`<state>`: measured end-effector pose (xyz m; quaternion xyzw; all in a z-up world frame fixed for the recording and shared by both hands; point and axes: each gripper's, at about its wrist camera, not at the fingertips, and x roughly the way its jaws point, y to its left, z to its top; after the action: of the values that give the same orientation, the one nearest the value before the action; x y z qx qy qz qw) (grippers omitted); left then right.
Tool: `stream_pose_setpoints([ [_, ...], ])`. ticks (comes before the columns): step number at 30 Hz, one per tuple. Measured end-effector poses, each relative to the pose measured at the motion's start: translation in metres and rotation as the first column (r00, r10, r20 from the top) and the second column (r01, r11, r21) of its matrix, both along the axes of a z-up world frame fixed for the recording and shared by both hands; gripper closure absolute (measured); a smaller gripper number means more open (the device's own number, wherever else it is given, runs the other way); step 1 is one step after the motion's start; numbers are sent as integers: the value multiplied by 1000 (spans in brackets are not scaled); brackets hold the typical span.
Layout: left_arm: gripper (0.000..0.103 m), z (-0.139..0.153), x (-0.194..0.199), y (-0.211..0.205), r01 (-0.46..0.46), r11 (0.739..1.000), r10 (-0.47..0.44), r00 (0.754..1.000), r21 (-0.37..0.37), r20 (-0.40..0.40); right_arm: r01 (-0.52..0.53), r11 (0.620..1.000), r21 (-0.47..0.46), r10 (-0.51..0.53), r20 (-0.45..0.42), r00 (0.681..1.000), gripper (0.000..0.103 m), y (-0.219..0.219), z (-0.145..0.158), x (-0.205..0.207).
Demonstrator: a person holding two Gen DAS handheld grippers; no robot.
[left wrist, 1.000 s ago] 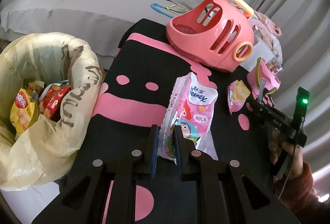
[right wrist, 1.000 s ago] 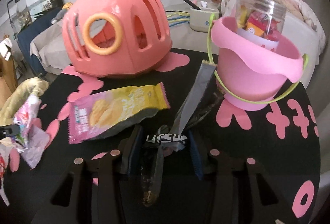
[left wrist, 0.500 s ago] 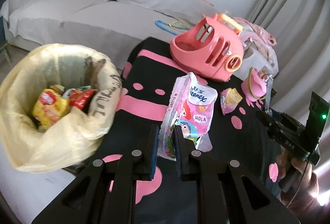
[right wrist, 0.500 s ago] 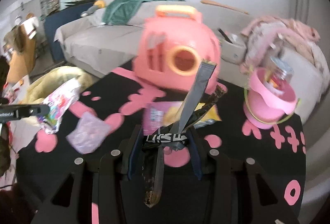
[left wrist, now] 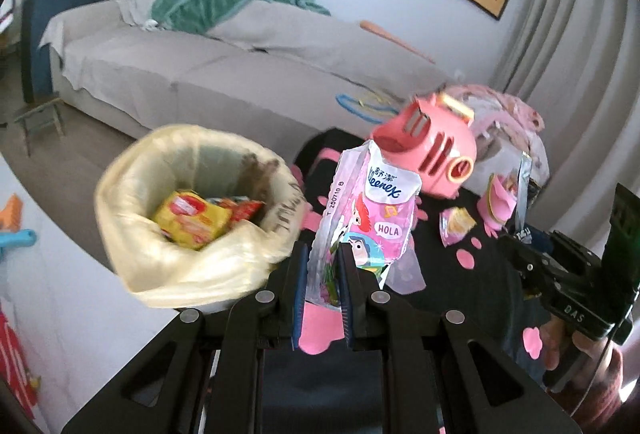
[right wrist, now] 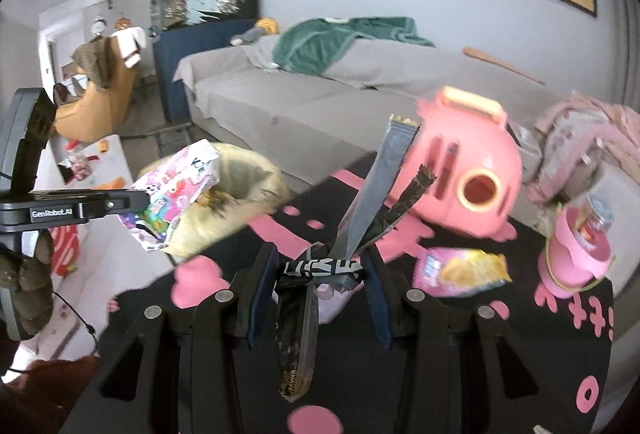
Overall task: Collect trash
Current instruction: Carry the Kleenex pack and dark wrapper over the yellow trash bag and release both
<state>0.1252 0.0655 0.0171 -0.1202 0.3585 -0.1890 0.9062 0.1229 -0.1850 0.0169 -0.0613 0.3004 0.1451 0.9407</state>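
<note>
My left gripper [left wrist: 323,266] is shut on a pink Kleenex tissue pack [left wrist: 370,210], held upright above the black table's left edge. The same tissue pack [right wrist: 172,202] shows from the right wrist, close to the bin. My right gripper [right wrist: 320,270] is shut on a crumpled silver and dark wrapper [right wrist: 372,206] that sticks up between its fingers. A bin lined with a yellowish bag [left wrist: 132,194] stands left of the table and holds yellow and red packets [left wrist: 192,222]. A yellow and pink snack packet [right wrist: 460,268] lies on the table.
A pink toy carrier [right wrist: 464,170] and a small pink bucket [right wrist: 576,254] stand on the black table with pink patterns [right wrist: 520,354]. A grey sofa [left wrist: 200,66] with a green blanket runs behind. A person's hand [left wrist: 560,346] holds the right gripper.
Both grippers have lifted and swung left toward the bin, each carrying its trash. The table and pink toys now look farther away, and the bin has come nearer the middle of the left view.
</note>
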Motion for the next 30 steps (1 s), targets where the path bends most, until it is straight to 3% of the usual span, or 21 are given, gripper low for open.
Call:
stream_pose_setpoints([
  [10,88,27,-11,43,-91,996,92,993,-20,80,-107,994,-2,107,56,993,63,47,28,4],
  [20,88,30,-3,87,-198,979,202,975,-45,90,-159,987,25,158,52,986,63,73,38,30],
  [25,88,24,5,104,-245,969,246,966,-24,81,-172,981,95,170,25,985,63,82,40,51],
  [30,88,16,14,111,-269,963,268,960,-4,75,-183,977,109,182,22,983,63,96,39,67],
])
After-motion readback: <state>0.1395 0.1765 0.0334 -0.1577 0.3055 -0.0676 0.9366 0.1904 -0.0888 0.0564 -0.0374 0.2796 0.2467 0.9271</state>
